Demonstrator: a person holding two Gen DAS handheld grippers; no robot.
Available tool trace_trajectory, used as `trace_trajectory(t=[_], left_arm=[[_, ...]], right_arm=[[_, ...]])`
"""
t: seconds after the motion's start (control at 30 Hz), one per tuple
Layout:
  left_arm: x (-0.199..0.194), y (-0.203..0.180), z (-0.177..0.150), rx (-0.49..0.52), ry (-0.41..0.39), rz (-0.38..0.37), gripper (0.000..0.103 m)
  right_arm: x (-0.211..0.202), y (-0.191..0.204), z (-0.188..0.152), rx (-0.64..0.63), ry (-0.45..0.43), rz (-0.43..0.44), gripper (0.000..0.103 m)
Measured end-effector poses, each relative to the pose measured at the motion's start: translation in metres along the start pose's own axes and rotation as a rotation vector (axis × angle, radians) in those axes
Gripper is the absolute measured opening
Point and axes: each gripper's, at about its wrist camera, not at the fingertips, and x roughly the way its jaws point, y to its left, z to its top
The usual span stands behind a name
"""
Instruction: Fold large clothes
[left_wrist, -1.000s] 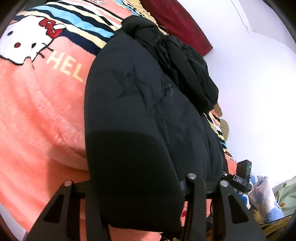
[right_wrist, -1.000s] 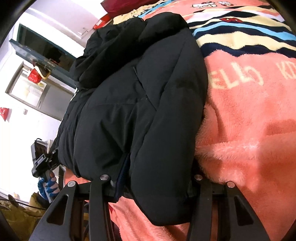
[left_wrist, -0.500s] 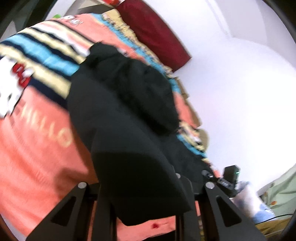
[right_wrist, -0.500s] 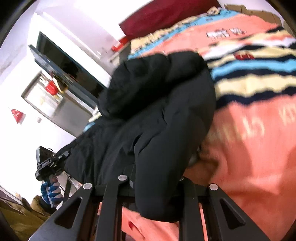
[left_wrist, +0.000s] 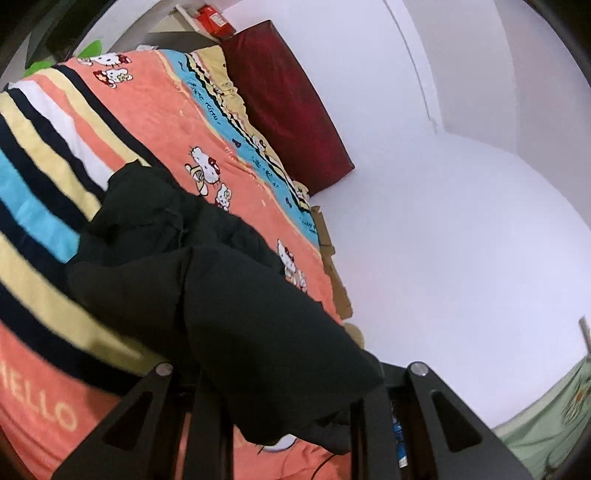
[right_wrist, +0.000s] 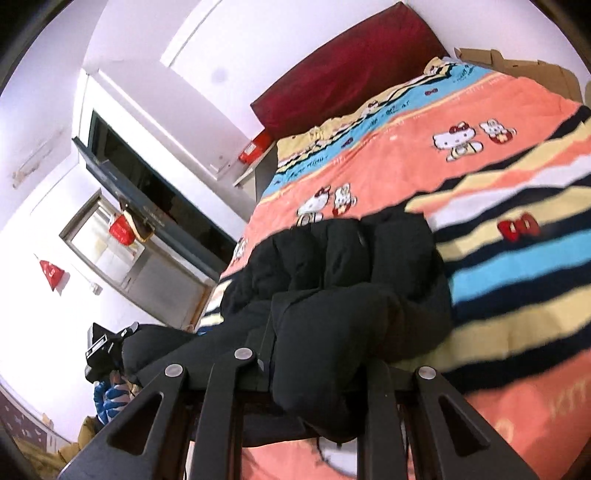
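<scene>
Black jacket (left_wrist: 258, 317) hem clenched in left gripper (left_wrist: 288, 417) and right gripper (right_wrist: 306, 410).

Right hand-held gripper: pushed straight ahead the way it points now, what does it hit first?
The black jacket. The right hand-held gripper already grips its hem, and the bunched bulk lies directly ahead. Beyond it lies the striped blanket; depth is unclear.

Both wrist views: close, bedward

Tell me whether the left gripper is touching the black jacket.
Touching. In the left wrist view the black jacket bulges between the fingers of the left gripper, pressed against both.
</scene>
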Motion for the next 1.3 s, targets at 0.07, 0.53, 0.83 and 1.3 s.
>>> trace_trajectory(t=[0.07, 0.53, 0.83, 1.3], left_arm=[[0.012, 0.001, 0.016, -0.029, -0.002, 0.011, 0.018], [0.132, 0.036, 0.124, -0.109, 0.019, 0.21, 0.022], [0.221, 0.122, 0.144, -0.179, 0.078, 0.326, 0.028], [0.219, 0.135, 0.156, -0.259, 0.02, 0.163, 0.042]], right_arm=[[0.012, -0.004, 0.014, 0.017, -0.004, 0.001, 0.018], [0.131, -0.043, 0.11, 0.133, 0.033, -0.105, 0.019], [0.22, -0.095, 0.125, 0.203, 0.116, -0.173, 0.02], [0.23, -0.115, 0.127, 0.268, 0.061, -0.083, 0.04]])
